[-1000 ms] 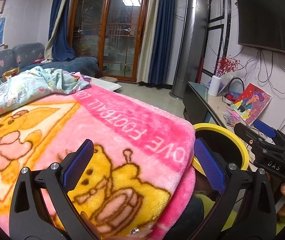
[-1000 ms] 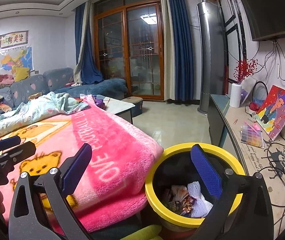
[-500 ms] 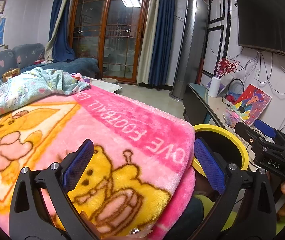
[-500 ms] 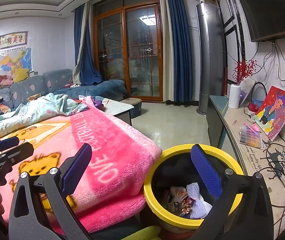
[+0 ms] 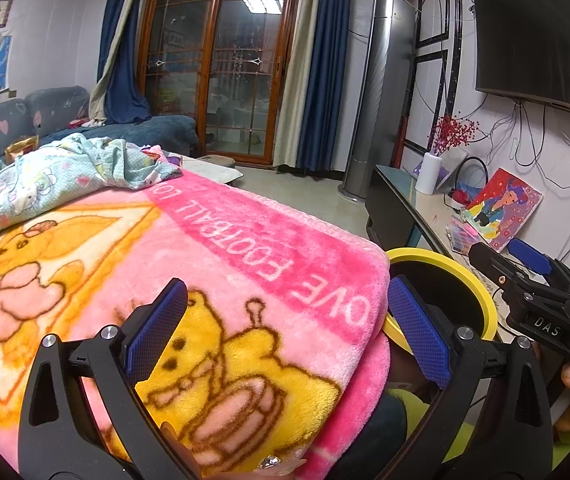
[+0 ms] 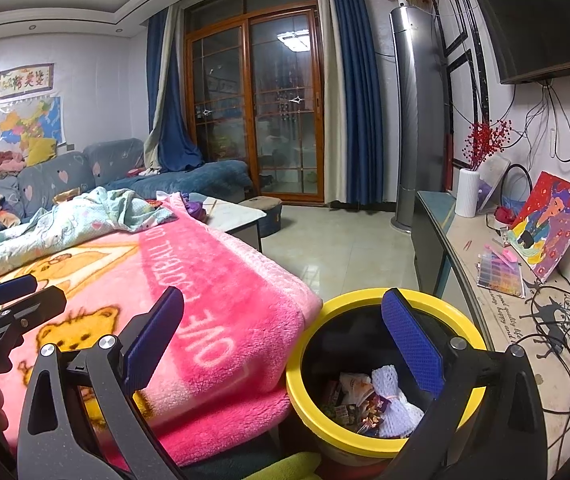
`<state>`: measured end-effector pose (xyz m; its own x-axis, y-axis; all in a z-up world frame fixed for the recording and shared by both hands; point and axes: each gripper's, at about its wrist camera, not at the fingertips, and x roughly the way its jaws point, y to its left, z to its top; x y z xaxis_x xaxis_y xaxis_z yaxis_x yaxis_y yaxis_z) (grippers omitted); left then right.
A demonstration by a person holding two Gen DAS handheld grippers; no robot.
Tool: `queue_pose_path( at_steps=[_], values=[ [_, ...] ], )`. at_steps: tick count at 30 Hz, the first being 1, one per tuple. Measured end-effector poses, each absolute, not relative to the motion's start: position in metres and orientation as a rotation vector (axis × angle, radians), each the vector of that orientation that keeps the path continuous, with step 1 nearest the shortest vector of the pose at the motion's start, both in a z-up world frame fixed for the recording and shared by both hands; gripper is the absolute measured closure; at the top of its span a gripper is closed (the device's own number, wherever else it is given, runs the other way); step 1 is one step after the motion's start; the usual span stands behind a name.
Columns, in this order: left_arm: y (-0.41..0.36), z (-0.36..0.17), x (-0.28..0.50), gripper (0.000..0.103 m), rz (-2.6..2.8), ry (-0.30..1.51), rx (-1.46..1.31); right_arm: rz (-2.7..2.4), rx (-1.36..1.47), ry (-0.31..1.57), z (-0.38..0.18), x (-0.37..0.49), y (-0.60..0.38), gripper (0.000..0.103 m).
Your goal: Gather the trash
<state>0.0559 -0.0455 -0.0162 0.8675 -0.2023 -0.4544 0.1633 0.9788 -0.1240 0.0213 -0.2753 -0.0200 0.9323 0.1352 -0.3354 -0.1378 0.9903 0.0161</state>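
Observation:
A yellow-rimmed black trash bin [image 6: 461, 320] stands beside the pink blanket; it holds wrappers [image 6: 359, 408] and a white net piece [image 6: 391, 384]. My right gripper [image 6: 281, 324] is open and empty, held above the bin's near rim. The bin also shows in the left wrist view [image 5: 457, 268], half hidden by the blanket. My left gripper [image 5: 287, 320] is open and empty over the pink blanket [image 5: 213, 264]. The right gripper shows at the right of the left wrist view [image 5: 525, 272], and the left gripper at the left of the right wrist view [image 6: 9, 300].
A light blue quilt [image 6: 69, 224] lies on the far end of the blanket. A TV stand [image 6: 497, 308] with cables, a painting [image 6: 549, 224] and a white vase [image 6: 467, 192] runs along the right. A small table [image 6: 237, 216], sofa [image 6: 65, 172] and tiled floor [image 6: 341, 244] lie beyond.
The right wrist view has shifted slightly, with the bin a little lower and nearer. The left gripper has not moved.

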Motion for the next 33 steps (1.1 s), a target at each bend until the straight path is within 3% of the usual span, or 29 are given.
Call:
queue_pose_path(
  at_steps=[28,33],
  values=[
    [-0.047,-0.023,0.059,0.011,-0.141,0.515,-0.058,0.135,0.013,0.362,-0.018,0.026,-0.278,0.007],
    [-0.012,-0.018,0.057,0.011,-0.096,0.524,-0.136,0.185,0.060,0.402,-0.006,0.041,-0.254,0.007]
  ],
)
